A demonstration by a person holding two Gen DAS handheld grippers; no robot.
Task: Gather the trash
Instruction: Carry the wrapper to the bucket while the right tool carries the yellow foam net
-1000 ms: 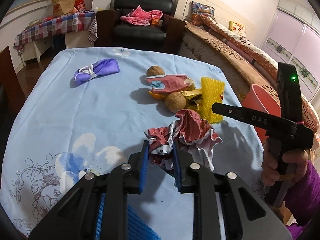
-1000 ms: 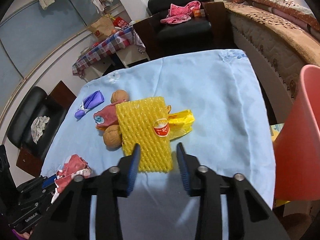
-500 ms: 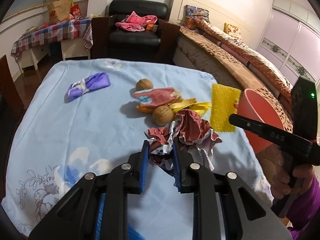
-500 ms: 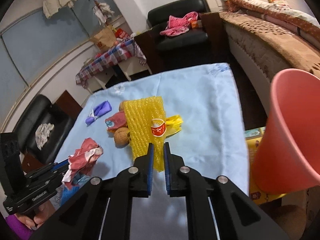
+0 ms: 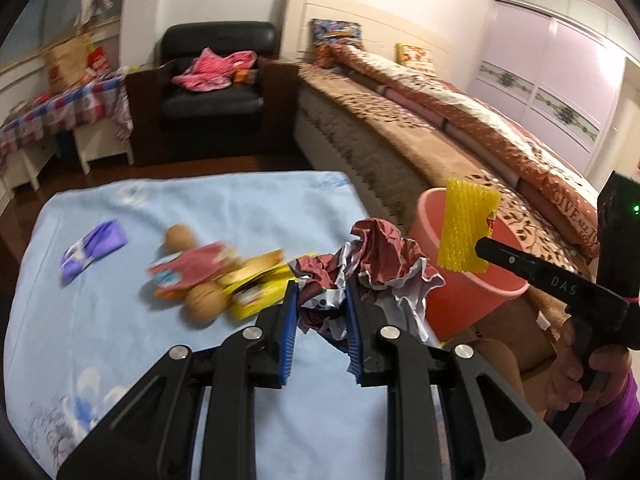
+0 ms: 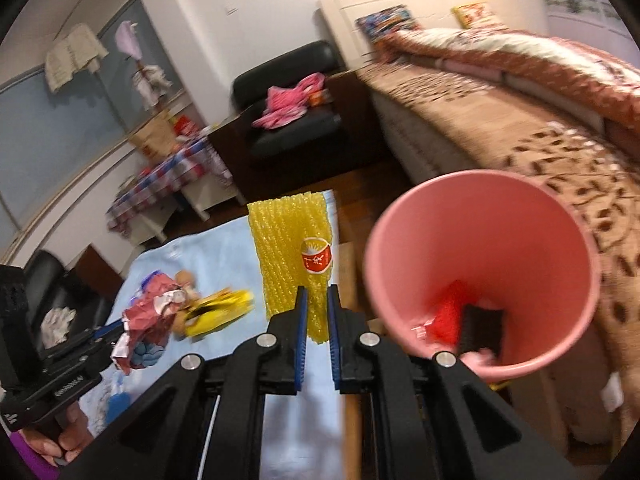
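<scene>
My left gripper (image 5: 322,304) is shut on a crumpled red and white wrapper (image 5: 372,256), held above the table's right edge. My right gripper (image 6: 316,308) is shut on a yellow foam net (image 6: 294,248) with a red sticker, held just left of the pink bin (image 6: 480,216). In the left wrist view the yellow foam net (image 5: 464,228) hangs over the pink bin (image 5: 460,300) beside the table. The bin holds some red and black trash (image 6: 464,320).
On the blue tablecloth (image 5: 100,320) lie a purple wrapper (image 5: 94,248), two walnuts (image 5: 204,306), a pink wrapper (image 5: 188,270) and a yellow wrapper (image 5: 256,288). A bed (image 5: 460,120) runs along the right. A black armchair (image 5: 212,96) stands behind the table.
My right gripper closed on the yellow foam net, lifted it off the table and carried it right to the bin. My left gripper carried the crumpled wrapper right toward the bin.
</scene>
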